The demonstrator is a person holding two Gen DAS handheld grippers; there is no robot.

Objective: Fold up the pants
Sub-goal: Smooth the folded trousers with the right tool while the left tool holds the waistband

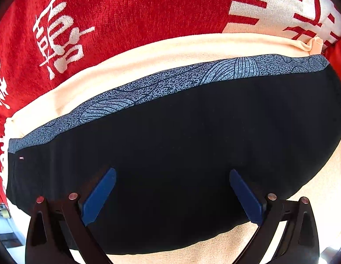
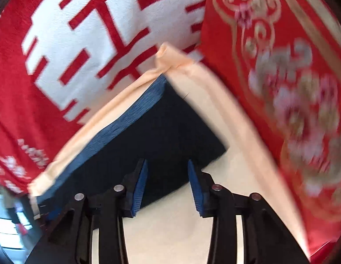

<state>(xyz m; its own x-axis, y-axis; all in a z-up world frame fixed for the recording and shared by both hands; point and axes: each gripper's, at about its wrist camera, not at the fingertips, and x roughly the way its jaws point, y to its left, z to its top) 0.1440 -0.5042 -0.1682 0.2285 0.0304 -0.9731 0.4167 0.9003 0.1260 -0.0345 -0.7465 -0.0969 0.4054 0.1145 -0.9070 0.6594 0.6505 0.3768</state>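
Observation:
The pants (image 1: 181, 145) are black with a blue-grey patterned waistband (image 1: 192, 77) and lie flat on a cream cloth (image 1: 126, 66). My left gripper (image 1: 172, 173) is open just above the black fabric, with nothing between its blue pads (image 1: 100, 195). In the right wrist view a corner of the pants (image 2: 161, 132) shows, with the blue waistband (image 2: 126, 118) along its left edge. My right gripper (image 2: 167, 165) is open over the near edge of that corner and holds nothing. The right wrist view is blurred.
The cream cloth (image 2: 170, 231) lies on a red blanket with white characters (image 1: 104, 22) (image 2: 82, 44). A red pillow or cover with gold and floral embroidery (image 2: 291, 88) lies to the right. A strip of floor or furniture shows at the far left (image 2: 7, 231).

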